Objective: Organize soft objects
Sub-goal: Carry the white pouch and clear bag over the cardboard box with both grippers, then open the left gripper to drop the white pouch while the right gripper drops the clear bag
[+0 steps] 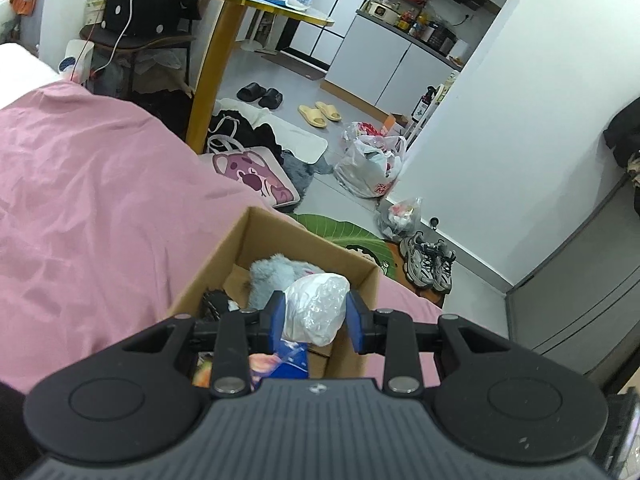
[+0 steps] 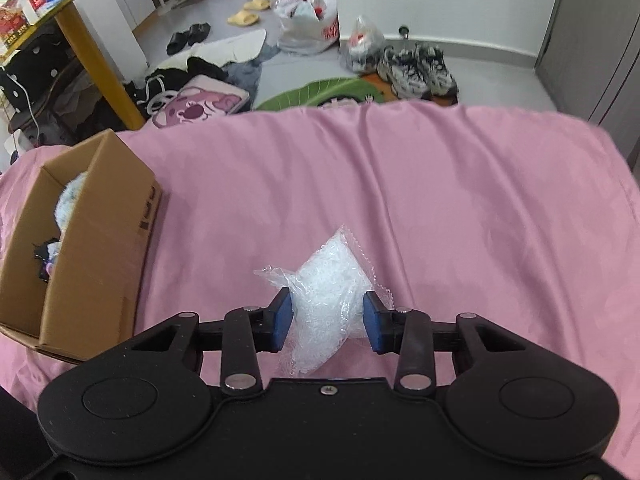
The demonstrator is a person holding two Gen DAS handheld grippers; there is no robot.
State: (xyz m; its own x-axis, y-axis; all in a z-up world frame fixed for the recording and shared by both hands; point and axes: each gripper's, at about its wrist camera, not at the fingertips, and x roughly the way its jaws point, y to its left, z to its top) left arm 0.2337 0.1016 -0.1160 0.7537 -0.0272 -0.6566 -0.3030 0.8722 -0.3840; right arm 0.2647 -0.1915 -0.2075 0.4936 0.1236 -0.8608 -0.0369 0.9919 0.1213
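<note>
Pink bedsheet [image 2: 400, 184], cardboard box [image 2: 100, 236] holding plush toy [image 1: 276, 276], both tools pinching plastic bags

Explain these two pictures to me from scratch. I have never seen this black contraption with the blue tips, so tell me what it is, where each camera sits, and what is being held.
There is no robot here. A person holds a two-finger gripper in each hand, and each gripper carries a wide-angle camera that looks forward along its blue fingers. The black shape at the bottom of each picture is the gripper's own body.

The left wrist view shows the left gripper over an open cardboard box that stands on a pink bedsheet. Its fingers are closed on a white plastic bag. A grey plush toy lies in the box.

The right wrist view shows the right gripper over the same sheet, with its fingers around a clear packet of white filling. The box stands to its left.

Shoes, slippers and bags lie on the floor beyond.
</note>
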